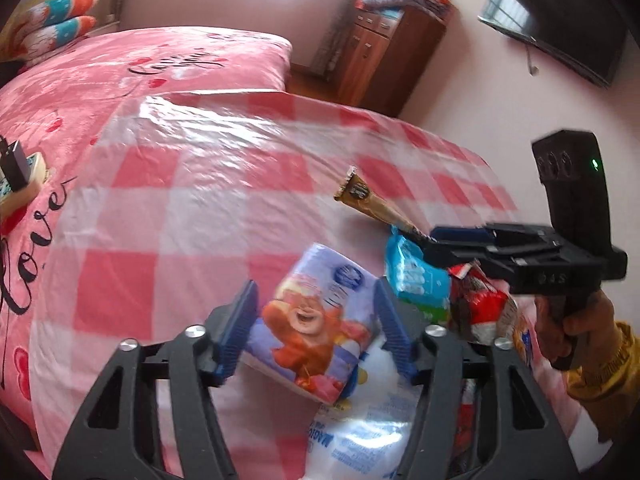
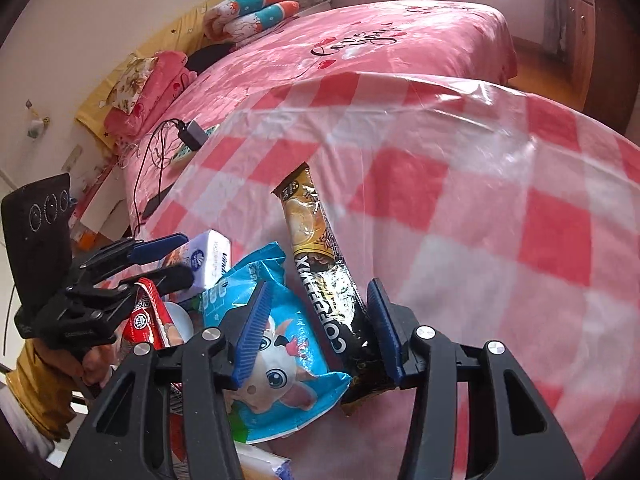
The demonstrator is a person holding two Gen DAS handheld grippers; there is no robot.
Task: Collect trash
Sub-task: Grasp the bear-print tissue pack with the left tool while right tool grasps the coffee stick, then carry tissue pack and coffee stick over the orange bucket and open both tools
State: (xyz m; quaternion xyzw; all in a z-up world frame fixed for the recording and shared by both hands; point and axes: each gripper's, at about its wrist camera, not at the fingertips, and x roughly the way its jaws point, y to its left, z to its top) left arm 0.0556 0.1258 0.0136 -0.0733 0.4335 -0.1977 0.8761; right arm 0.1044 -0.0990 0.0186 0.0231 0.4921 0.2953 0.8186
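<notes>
A purple tissue pack [image 1: 316, 320] with a cartoon bear sits between the fingers of my left gripper [image 1: 315, 282], with a small gap at the left pad, so the jaws are open. A gold and black coffee-mix stick [image 2: 320, 264] lies lengthwise between the fingers of my right gripper [image 2: 319, 282]. It leans on the right pad and stays clear of the left one. A blue snack bag [image 2: 288, 360] passes under the left finger. In the left wrist view, the right gripper [image 1: 429, 245] hovers over the blue bag [image 1: 416, 276] and a red wrapper [image 1: 480, 304]. The stick [image 1: 372, 200] juts out past its tips.
The trash is piled on a pink-and-white checked plastic cloth [image 1: 200, 160] spread over a pink bed [image 1: 120, 64]. A white plastic pack [image 1: 360, 432] lies under my left gripper. A black charger [image 2: 190, 132] with its cable lies to the left. A wooden cabinet [image 1: 380, 52] stands beyond the bed.
</notes>
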